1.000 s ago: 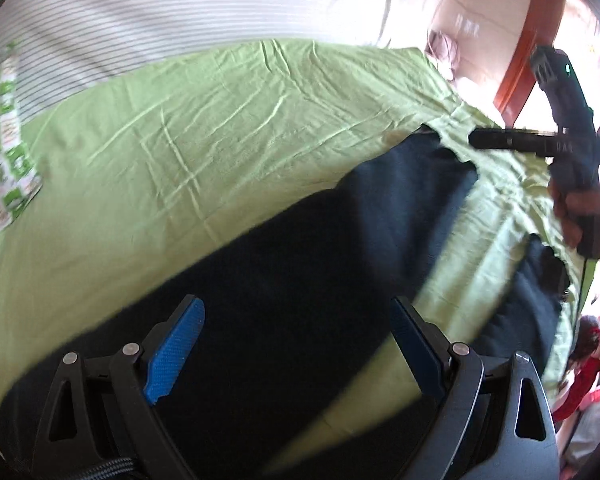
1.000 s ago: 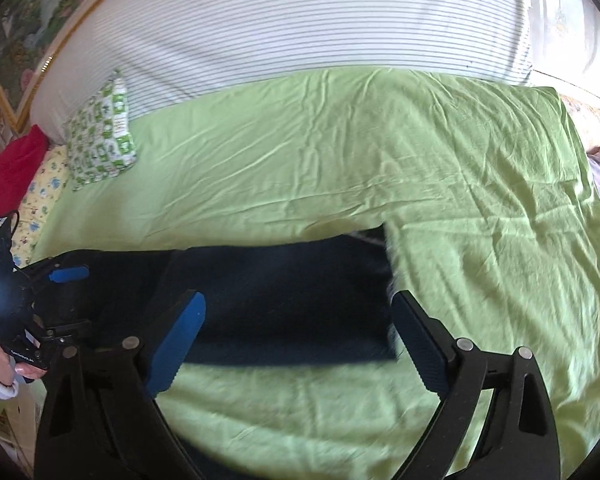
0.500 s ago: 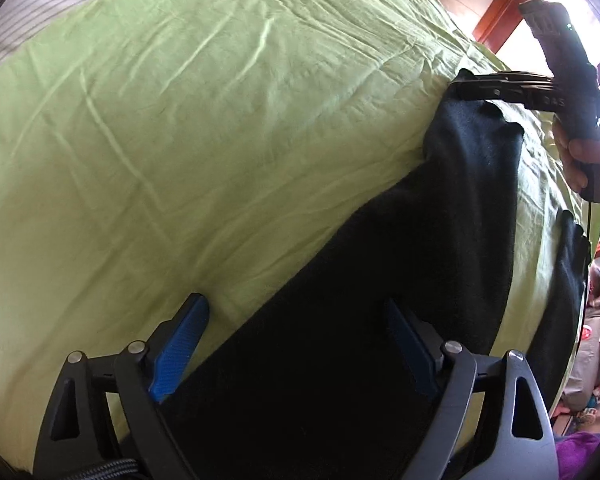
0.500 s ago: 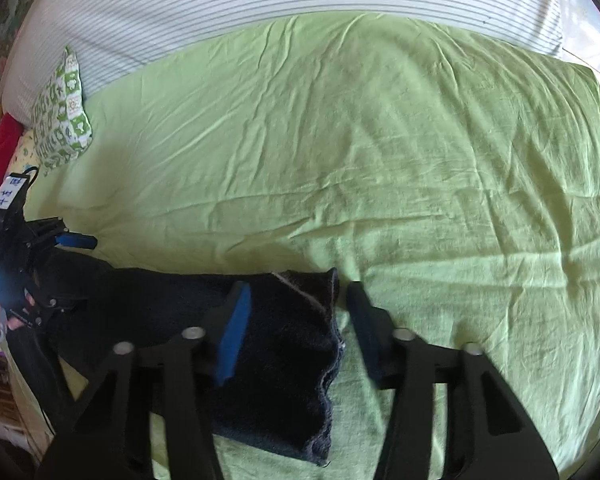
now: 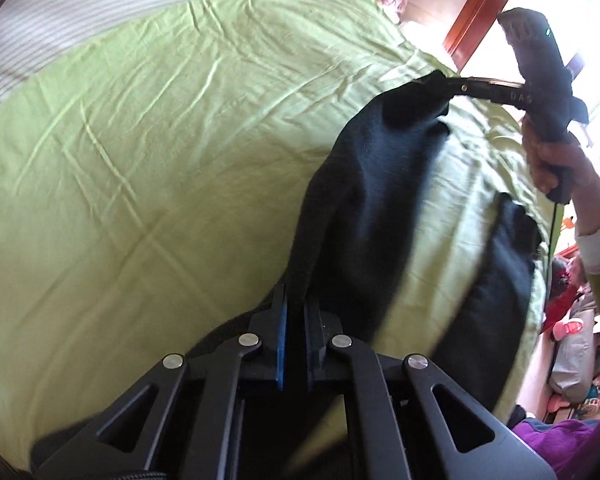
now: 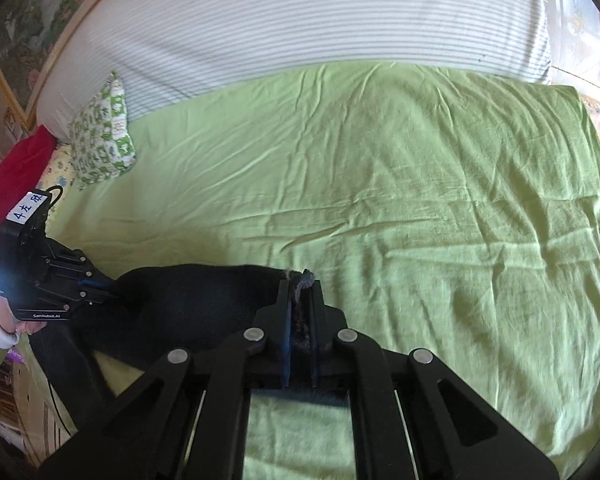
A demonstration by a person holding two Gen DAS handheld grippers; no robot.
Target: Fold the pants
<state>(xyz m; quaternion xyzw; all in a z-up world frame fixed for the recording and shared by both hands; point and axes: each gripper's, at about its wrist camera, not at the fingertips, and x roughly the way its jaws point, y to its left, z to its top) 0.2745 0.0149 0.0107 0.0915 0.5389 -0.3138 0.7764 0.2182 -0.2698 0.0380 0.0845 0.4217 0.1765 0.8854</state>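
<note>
Both grippers now clamped on dark fleecy pants (image 5: 364, 184), lifted taut.

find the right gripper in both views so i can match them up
Left wrist view: right gripper at upper right, shut on the black pants.
Right wrist view: right gripper at bottom centre, pinching the same pants.
Shared landmark: the green sheet.

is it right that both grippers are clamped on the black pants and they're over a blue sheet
Not quite: the sheet is green, not blue, as the right wrist view shows plainly. The rest holds: the left gripper and the right gripper are each shut on the black pants.
</note>
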